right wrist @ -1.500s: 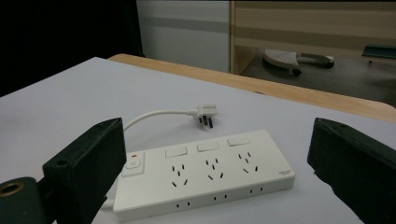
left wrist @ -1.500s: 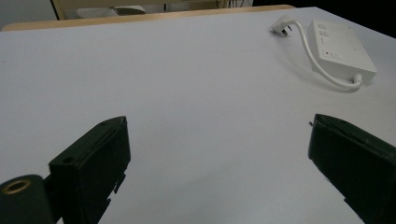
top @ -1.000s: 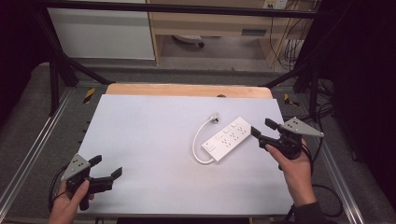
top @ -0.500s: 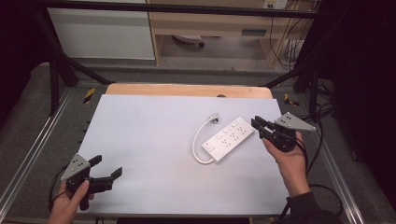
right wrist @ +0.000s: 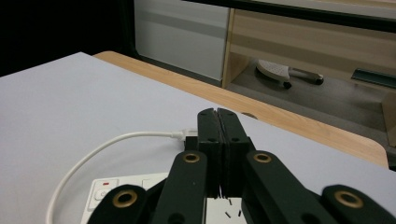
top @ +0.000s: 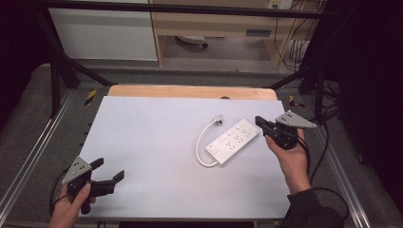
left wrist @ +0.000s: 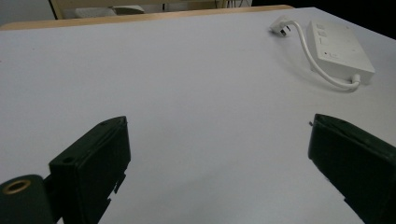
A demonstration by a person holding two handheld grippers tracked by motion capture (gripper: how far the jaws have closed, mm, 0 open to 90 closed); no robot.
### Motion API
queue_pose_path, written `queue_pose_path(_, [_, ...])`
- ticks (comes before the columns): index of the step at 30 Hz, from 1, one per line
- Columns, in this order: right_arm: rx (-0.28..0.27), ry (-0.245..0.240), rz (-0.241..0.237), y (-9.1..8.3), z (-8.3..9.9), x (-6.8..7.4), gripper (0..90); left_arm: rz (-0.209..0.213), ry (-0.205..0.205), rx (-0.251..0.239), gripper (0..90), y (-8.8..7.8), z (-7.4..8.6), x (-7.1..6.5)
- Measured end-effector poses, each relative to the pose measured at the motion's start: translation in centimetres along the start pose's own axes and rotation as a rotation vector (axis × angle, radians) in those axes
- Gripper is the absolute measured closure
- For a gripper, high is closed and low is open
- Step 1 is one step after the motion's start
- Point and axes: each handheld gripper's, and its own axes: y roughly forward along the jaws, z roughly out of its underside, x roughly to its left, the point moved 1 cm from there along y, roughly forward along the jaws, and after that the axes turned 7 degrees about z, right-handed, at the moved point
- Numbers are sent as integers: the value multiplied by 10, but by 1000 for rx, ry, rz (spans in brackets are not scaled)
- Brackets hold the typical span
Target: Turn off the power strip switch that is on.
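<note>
The table [top: 157,156] bore the white power strip [top: 234,141] right of centre, its cord [top: 202,142] looped beside it. Your right gripper [top: 260,120] (its jaws had just been closing) stood pressed together, empty, at the strip's far end, closer than a second before. Your left gripper [top: 108,170] sat wide, holding nothing.

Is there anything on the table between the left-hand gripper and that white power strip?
Nothing. In the high view, only bare table top lies between the left gripper and the power strip; the left gripper view shows the same bare stretch.
</note>
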Motion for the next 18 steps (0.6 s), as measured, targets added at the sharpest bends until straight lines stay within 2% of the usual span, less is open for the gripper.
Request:
queue_pose_path(5, [3,3,9,3,-1,0,900,1,1,1,56,0,0,0])
queue_pose_path(18, [35,2,-5,18,0,2,900,1,1,-2,56,0,0,0])
